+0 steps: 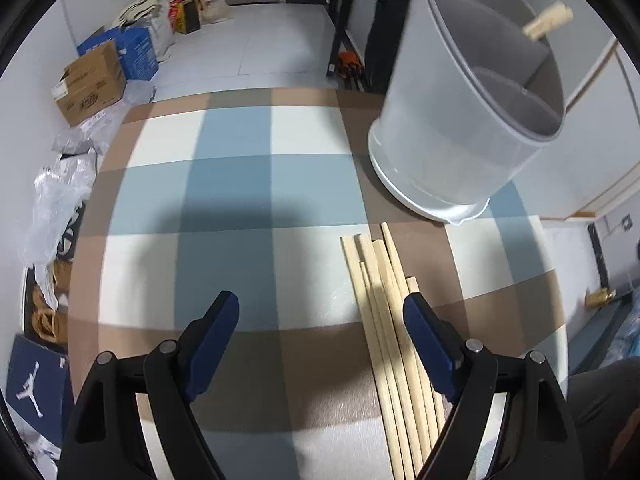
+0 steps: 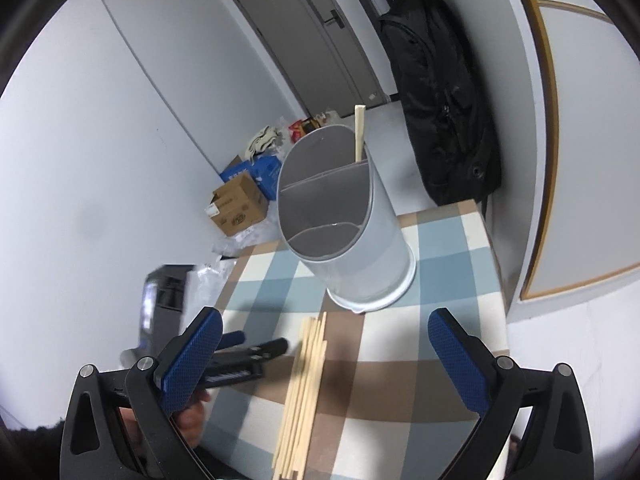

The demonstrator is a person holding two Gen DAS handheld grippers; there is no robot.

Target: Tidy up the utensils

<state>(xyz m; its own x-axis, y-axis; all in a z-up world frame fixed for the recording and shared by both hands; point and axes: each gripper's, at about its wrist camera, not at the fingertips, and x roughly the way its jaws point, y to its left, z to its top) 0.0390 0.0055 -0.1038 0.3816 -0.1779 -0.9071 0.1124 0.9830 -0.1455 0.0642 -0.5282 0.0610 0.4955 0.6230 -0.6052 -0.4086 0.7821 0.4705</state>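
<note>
A bundle of several wooden chopsticks (image 1: 390, 320) lies on the checked tablecloth; it also shows in the right wrist view (image 2: 306, 384). A grey round utensil holder with dividers (image 1: 468, 120) stands upright behind the bundle, with chopstick ends (image 1: 548, 22) sticking out of one compartment. The holder (image 2: 344, 232) and a chopstick in it (image 2: 359, 132) also show in the right wrist view. My left gripper (image 1: 320, 312) is open and empty, its right finger over the bundle. My right gripper (image 2: 326, 332) is open and empty, above the bundle.
The table (image 1: 240, 184) has a blue, white and brown checked cloth. Its left edge drops to a floor with cardboard boxes (image 1: 92, 80) and plastic bags (image 1: 60, 192). A black bag (image 2: 440, 100) hangs by the wall at the table's far right.
</note>
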